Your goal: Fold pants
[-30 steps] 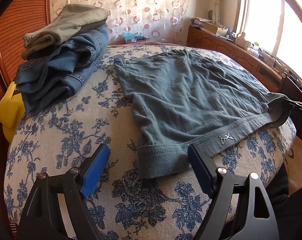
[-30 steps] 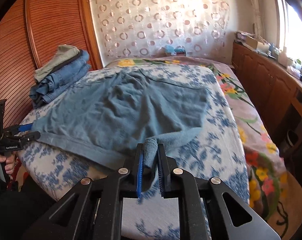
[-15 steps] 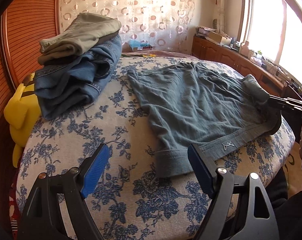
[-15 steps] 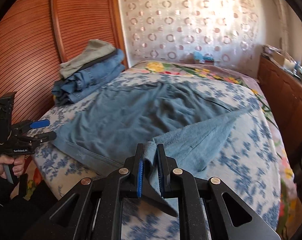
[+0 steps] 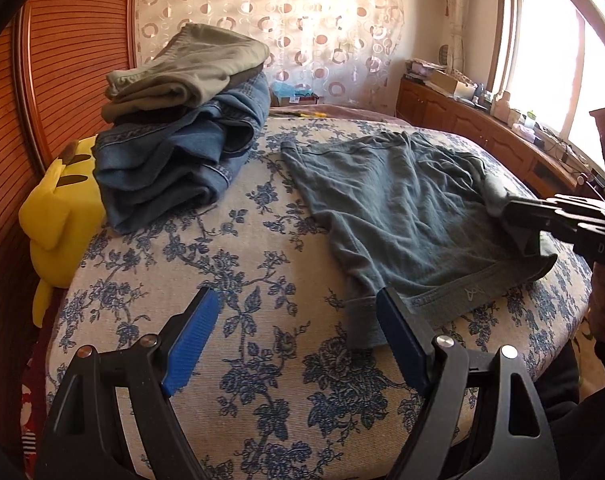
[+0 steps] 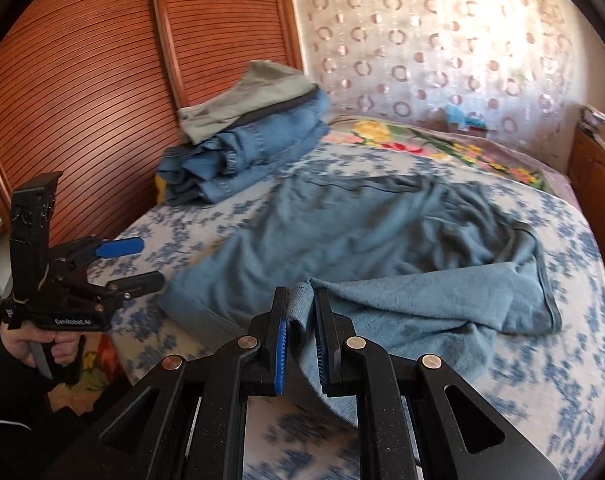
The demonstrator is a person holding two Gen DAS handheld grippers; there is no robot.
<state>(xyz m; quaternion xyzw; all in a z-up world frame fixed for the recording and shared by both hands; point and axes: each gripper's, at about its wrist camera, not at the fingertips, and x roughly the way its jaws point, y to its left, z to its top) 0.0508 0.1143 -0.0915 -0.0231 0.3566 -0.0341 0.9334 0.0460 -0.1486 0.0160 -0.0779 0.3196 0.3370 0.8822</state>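
Observation:
Grey-blue shorts [image 5: 402, 208] lie spread on the floral bed [image 5: 222, 264]; they also show in the right wrist view [image 6: 342, 232]. My right gripper [image 6: 301, 312] is shut on one corner of the shorts and holds it lifted, folded over toward the middle [image 6: 442, 304]. It shows at the right edge of the left wrist view [image 5: 514, 212]. My left gripper [image 5: 294, 332] is open and empty, low over the bed just left of the shorts' near hem corner [image 5: 362, 320]. It shows at the left of the right wrist view [image 6: 130, 264].
A pile of folded jeans [image 5: 174, 160] with olive trousers [image 5: 186, 68] on top sits at the bed's far left. A yellow plush toy [image 5: 58, 216] lies beside it against the wooden panel wall [image 5: 62, 92]. A wooden cabinet [image 5: 482, 120] with clutter runs under the window.
My right gripper has carried the gripped corner of the shorts up and over toward the left, folding that side inward. My left gripper has drifted left, away from the hem, still open.

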